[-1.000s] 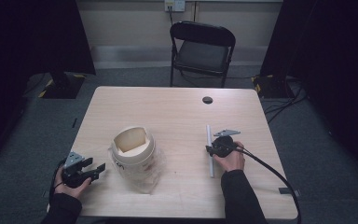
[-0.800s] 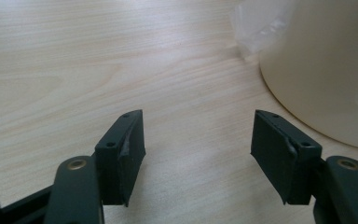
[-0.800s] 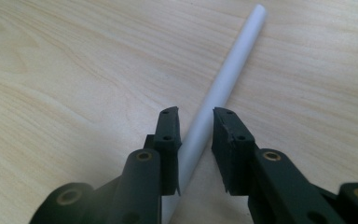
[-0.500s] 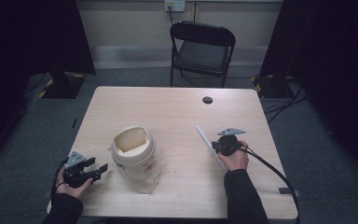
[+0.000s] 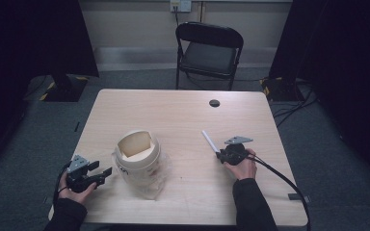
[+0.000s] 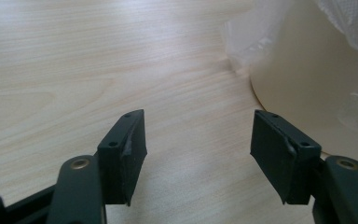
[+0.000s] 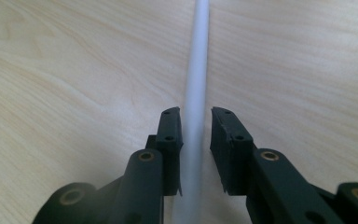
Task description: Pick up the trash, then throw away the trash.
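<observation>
A thin white rod (image 5: 208, 140) (image 7: 198, 70) juts from my right gripper (image 5: 220, 154) (image 7: 196, 122) toward the far left, low over the table. The jaws stand narrow around the rod and have just been opening a little, with the rod still between the pads. A cream tub (image 5: 136, 154) (image 6: 307, 84) with a cut-out lid stands left of centre on crumpled clear plastic (image 5: 158, 182) (image 6: 256, 32). My left gripper (image 5: 102, 173) (image 6: 198, 135) rests low near the front left edge and points at the tub's base. It is open, with nothing between its pads.
The light wooden table (image 5: 173, 110) has a round cable hole (image 5: 214, 103) near its far edge. A black folding chair (image 5: 207, 48) stands behind the table. Dark stands and cables lie on the floor at both sides.
The right gripper has swung the white rod from pointing straight away to pointing far left, and the hand has shifted slightly. The left gripper and the tub have not moved.
</observation>
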Motion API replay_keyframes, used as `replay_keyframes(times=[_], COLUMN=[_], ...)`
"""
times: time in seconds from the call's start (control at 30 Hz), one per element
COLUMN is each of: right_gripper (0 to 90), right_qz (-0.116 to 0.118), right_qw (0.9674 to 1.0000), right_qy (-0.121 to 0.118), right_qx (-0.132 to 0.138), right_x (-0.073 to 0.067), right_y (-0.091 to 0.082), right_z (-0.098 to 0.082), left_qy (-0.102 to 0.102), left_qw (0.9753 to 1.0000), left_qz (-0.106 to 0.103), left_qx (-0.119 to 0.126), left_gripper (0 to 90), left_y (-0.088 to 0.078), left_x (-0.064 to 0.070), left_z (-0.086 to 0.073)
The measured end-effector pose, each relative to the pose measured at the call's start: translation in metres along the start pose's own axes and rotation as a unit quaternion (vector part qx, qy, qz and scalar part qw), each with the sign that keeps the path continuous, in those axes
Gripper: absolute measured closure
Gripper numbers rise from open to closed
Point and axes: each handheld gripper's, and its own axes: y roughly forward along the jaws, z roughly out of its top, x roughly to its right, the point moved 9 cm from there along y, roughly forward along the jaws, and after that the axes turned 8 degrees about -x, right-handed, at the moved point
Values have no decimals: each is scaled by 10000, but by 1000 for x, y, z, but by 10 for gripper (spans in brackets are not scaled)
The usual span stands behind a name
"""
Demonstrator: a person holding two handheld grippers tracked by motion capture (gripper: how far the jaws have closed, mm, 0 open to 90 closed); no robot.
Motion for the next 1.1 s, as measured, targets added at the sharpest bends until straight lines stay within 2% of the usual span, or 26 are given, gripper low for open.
replay_keyframes(times=[0.03,0.13,0.27,0.37,0.4,0.43,0.47,0.5,0.53,0.6,0.67,0.7,0.87,0.9,0.97,1.0,1.03,1.07,1.1], right_gripper=[769,798,806,806,806,806,805,806,806,805,806,805,805,805,805,805,805,805,805], right_qz=[-44,-67,-166,-87,-54,-54,29,57,57,144,182,212,330,330,325,343,368,368,395], right_qw=[10000,9999,9998,9990,9979,9979,9960,9945,9945,9905,9876,9836,9755,9755,9729,9713,9679,9679,9637], right_qy=[-37,85,101,214,213,213,197,229,229,267,275,265,266,266,260,264,260,260,256], right_qx=[52,52,33,375,612,612,870,1017,1017,1341,1534,1770,2161,2161,2273,2340,2471,2471,2628], right_x=[0,1,4,6,10,10,11,13,13,14,15,16,15,15,15,15,14,14,13], right_y=[1,1,0,-8,-18,-18,-28,-35,-35,-49,-60,-70,-89,-89,-95,-98,-105,-105,-111], right_z=[0,1,0,5,9,9,14,16,16,21,24,27,34,34,37,38,42,42,46], left_qy=[-25,-32,-31,-56,-69,-33,-74,-72,-89,-98,-98,-113,-240,-240,-245,-243,-252,-252,-262], left_qw=[10000,10000,10000,9999,9999,9999,9998,9997,9996,9993,9991,9989,9976,9976,9967,9962,9950,9950,9935], left_qz=[21,30,11,9,6,18,7,14,14,30,23,21,15,15,22,17,11,11,-2], left_qx=[19,14,40,110,146,148,205,224,271,346,406,461,654,654,772,838,962,962,1105], left_gripper=[357,357,359,360,360,360,360,360,360,361,361,361,362,362,362,362,362,362,363], left_y=[0,0,-1,-3,-4,-5,-6,-7,-8,-10,-12,-14,-22,-22,-27,-30,-37,-37,-44], left_x=[0,-1,0,-1,-1,-1,-1,-1,0,0,0,0,-2,-2,-2,-2,-1,-1,0], left_z=[0,0,1,3,4,5,6,7,8,10,12,14,21,21,26,29,35,35,42])
